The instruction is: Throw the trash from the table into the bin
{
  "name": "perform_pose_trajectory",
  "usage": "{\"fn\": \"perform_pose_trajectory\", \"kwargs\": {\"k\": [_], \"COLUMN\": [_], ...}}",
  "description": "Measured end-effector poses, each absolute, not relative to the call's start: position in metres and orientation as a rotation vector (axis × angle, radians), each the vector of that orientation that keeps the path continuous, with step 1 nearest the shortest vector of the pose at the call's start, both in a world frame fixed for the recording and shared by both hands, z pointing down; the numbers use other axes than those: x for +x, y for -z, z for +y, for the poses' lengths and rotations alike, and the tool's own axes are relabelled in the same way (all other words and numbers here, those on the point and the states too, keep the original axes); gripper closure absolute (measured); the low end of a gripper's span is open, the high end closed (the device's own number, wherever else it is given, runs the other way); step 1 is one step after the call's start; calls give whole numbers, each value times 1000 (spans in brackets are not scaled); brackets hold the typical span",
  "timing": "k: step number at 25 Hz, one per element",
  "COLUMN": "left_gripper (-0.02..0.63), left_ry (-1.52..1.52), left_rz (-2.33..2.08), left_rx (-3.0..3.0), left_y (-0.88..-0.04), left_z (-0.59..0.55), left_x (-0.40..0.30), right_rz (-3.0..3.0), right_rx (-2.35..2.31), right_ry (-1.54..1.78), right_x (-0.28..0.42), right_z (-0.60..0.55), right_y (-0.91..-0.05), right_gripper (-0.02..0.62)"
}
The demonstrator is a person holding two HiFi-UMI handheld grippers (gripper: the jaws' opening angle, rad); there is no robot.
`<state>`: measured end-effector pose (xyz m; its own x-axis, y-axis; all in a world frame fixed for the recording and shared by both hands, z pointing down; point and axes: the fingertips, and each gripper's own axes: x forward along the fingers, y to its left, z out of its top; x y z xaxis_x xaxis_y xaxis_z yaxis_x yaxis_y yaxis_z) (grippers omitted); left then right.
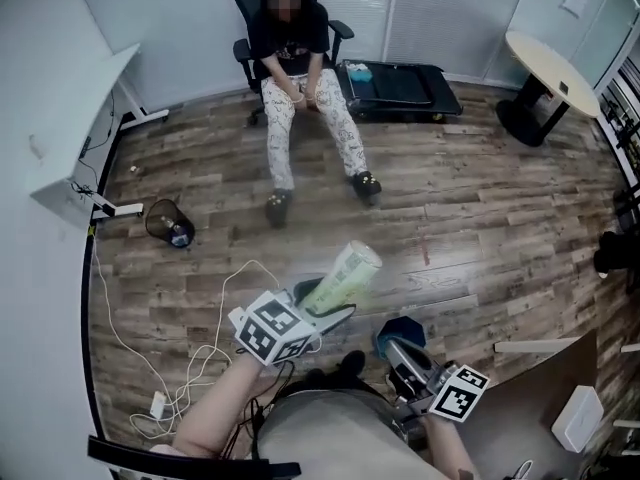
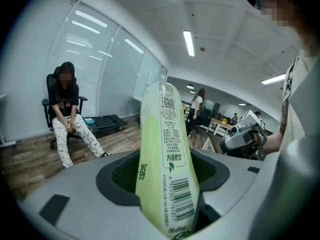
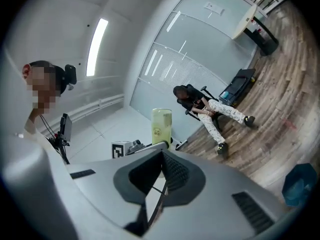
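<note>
A black mesh wastebasket (image 1: 168, 222) stands on the wood floor at the far left, beside the foot of a white desk (image 1: 85, 118). Something small with blue on it lies inside; what it is cannot be made out. Only the head view shows this bin.

The trash, a tall pale green packet (image 1: 345, 273), is well apart from the bin, pinched at its lower end between the jaws of the left gripper (image 1: 322, 306) and leaning away from the holder. The left gripper view alone shows its barcode and small print.

The right gripper (image 1: 398, 358), near right, has its jaws pressed together with nothing visible between them. Its own view shows the packet upright from the side. A blue object (image 3: 300, 184) sits on the floor at that view's right edge. A seated person (image 1: 300, 98) is on an office chair at the far side.
</note>
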<state>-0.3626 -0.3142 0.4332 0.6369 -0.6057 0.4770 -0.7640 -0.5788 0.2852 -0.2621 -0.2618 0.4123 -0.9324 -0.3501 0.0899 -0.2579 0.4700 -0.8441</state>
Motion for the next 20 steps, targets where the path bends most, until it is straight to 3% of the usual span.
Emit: {"fn": "perform_pose_trajectory", "kwargs": {"k": [11, 20], "left_gripper": [315, 316], "left_ry": [-481, -421], "left_rz": [-1049, -813], "left_rx": [2407, 2475], "left_y": [-446, -476], "left_z": [-382, -473], "left_x": [-390, -439], "right_rz": [2632, 2617], "right_rx": [-583, -853], "right_ry": [1446, 1400], "right_x": [-281, -350], "right_z": [-355, -416], "right_y": [-422, -441], "right_gripper": [586, 586]}}
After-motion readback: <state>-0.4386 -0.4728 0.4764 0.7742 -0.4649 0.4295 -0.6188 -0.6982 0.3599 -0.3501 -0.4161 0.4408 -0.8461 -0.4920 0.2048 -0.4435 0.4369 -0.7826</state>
